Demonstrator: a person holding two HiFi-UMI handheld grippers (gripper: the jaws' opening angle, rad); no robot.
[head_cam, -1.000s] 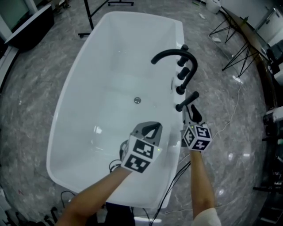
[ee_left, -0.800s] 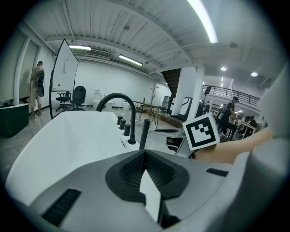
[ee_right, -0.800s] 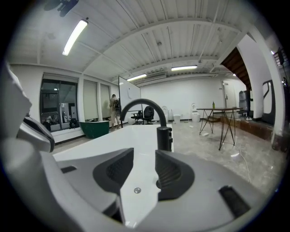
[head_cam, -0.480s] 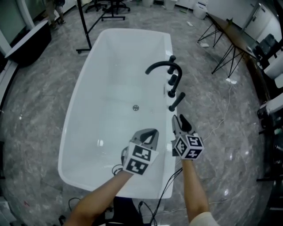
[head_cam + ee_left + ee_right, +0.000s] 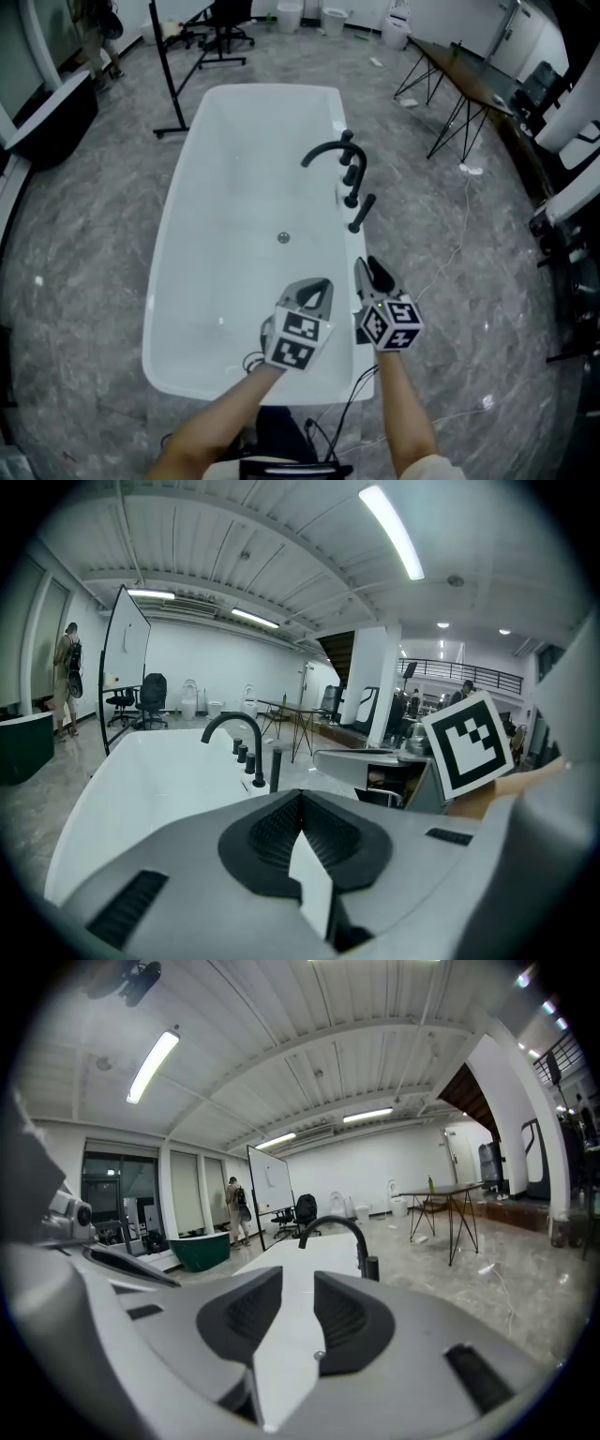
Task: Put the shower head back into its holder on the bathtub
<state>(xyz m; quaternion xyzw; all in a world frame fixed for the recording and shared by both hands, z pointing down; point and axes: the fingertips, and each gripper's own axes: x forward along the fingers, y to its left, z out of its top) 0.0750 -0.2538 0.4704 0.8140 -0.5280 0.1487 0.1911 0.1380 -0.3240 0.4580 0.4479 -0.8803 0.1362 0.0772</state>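
Standing upright, shower head [image 5: 362, 213] sits on bathtub [image 5: 225, 187] rim.

How the shower head [image 5: 362, 212] sits is too small to tell.

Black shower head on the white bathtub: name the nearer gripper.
Right. Right gripper, jaws closing empty, is at the rim short of the black shower head; left gripper is farther, over the basin.

The head view looks steeply down on the whole bathtub [image 5: 234, 187] from above its near end. Both gripper views face level along it, sharing the black faucet [image 5: 230, 716] [image 5: 330, 1220].
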